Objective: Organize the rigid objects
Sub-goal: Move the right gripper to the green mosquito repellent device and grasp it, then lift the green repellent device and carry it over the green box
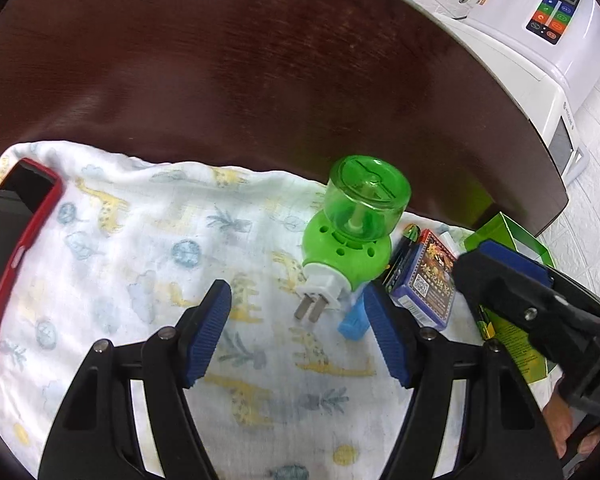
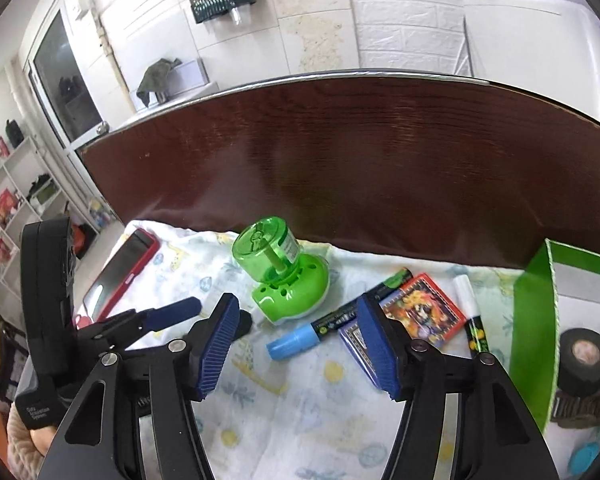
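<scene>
Left tongs (image 1: pixel 298 312) just short of vaporizer (image 1: pixel 354 224)

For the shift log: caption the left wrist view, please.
Open left gripper hovers over green plug-in vaporizer lying on giraffe-print cloth.

A dark wooden surface (image 1: pixel 260 60) carries a giraffe-print cloth (image 1: pixel 160 248). On the cloth, ahead of the left claw (image 1: pixel 300 320), lie a green plug-in (image 1: pixel 352 228), a blue-capped marker (image 2: pixel 296 340) and a card box (image 1: pixel 428 284); a red-cased phone (image 1: pixel 16 240) lies far left.
</scene>
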A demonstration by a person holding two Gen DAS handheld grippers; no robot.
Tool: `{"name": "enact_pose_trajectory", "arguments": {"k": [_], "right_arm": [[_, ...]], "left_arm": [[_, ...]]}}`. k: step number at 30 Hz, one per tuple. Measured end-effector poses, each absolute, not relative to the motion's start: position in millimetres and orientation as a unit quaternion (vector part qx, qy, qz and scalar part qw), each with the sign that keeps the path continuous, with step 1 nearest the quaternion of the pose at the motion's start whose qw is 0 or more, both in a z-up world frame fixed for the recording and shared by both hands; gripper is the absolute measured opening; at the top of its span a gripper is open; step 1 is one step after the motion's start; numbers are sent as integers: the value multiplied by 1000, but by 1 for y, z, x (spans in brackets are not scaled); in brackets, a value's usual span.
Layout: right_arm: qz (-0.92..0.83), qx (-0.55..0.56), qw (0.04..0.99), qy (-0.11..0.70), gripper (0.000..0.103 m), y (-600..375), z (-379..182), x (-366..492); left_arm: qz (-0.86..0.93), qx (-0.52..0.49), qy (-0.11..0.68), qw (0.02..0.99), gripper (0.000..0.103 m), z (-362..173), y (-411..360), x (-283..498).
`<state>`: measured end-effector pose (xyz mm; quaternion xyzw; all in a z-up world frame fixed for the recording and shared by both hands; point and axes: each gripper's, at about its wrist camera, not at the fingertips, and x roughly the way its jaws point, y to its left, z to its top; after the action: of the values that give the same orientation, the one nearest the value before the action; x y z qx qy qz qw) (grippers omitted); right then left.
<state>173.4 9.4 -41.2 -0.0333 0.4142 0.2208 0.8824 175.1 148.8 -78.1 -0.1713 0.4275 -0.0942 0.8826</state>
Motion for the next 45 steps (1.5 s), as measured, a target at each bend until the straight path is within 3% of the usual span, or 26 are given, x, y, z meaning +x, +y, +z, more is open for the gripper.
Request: {"name": "enact_pose_trajectory", "arguments": {"k": [10, 14, 16, 22, 35, 45], "right_arm": [[234, -55, 870, 431, 67, 45, -64, 212], [242, -62, 869, 427, 67, 55, -74, 222], [241, -53, 868, 431, 51, 56, -78, 228], [249, -28, 867, 431, 51, 46, -75, 230], [249, -23, 890, 382, 51, 3, -18, 185], [227, 4, 917, 329, 51, -77, 27, 141]], "left_arm": [[-164, -193, 417, 873, 71, -95, 142, 209], [-189, -204, 415, 866, 55, -98, 141, 214], [-191, -192, 410, 871, 54, -97, 139, 214], [-183, -171, 404, 880, 54, -90, 135, 211], [-196, -131, 361, 903, 54, -33, 95, 177], [-231, -81, 334, 910, 54, 14, 11, 149]]}}
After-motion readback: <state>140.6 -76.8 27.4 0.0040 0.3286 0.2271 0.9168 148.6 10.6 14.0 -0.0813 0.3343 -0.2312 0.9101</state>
